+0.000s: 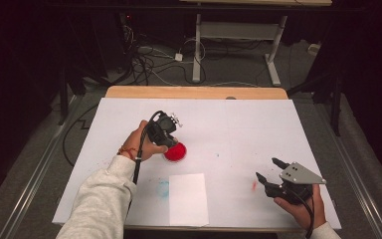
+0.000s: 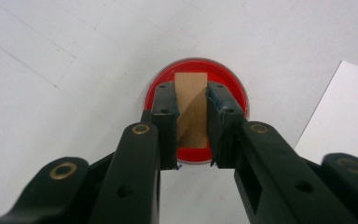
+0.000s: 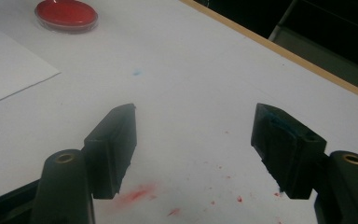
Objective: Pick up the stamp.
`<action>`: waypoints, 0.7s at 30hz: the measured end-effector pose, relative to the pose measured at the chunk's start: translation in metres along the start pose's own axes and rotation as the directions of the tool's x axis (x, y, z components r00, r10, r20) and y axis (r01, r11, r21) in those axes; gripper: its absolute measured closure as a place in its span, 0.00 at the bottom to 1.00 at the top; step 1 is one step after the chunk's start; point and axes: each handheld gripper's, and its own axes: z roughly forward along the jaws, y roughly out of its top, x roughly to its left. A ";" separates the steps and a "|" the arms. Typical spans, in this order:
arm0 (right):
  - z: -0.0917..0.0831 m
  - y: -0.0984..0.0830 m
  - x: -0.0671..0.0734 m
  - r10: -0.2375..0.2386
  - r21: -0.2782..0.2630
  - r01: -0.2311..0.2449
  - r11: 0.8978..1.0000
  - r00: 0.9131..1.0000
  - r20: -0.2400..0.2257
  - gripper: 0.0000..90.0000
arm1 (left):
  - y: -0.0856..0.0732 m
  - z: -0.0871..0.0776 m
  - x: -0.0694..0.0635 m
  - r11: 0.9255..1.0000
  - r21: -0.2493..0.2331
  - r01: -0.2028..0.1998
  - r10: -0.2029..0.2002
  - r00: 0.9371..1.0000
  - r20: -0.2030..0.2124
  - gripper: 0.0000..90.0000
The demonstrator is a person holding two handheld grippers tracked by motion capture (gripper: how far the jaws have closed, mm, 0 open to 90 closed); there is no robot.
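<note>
Wood block [image 2: 192, 109] clamped in L gripper [image 2: 192, 140] jaws, over red dish [image 2: 233, 88], R gripper [image 3: 196, 149] jaws apart

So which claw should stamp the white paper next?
Probably the left claw: it already grips the wooden block over the red dish, beside the paper. The right claw is open, off aside.

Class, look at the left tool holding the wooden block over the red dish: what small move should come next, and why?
Probably carry the wooden block across to the white paper sheet and press it down. The left tool grips the block directly above the red dish of paint, and the sheet beside it lies blank, so stamping seems due.
</note>
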 end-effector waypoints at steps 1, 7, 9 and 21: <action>0.000 0.000 0.000 0.000 0.003 0.000 1.000 1.000 -0.001 0.35 | 0.000 -0.001 0.000 1.000 -0.006 0.001 -0.001 1.000 -0.002 0.82; 0.001 0.000 0.001 -0.003 0.004 0.003 1.000 1.000 -0.001 0.35 | -0.001 -0.002 0.000 1.000 -0.010 -0.001 0.001 1.000 -0.006 0.82; 0.001 0.000 0.000 -0.001 0.005 0.001 1.000 1.000 -0.002 0.35 | -0.002 -0.004 0.000 1.000 -0.018 0.000 0.000 1.000 -0.005 0.82; 0.003 0.001 -0.001 0.008 0.005 -0.008 1.000 1.000 0.004 0.35 | -0.005 -0.015 0.000 0.999 -0.044 -0.017 0.016 1.000 -0.002 0.82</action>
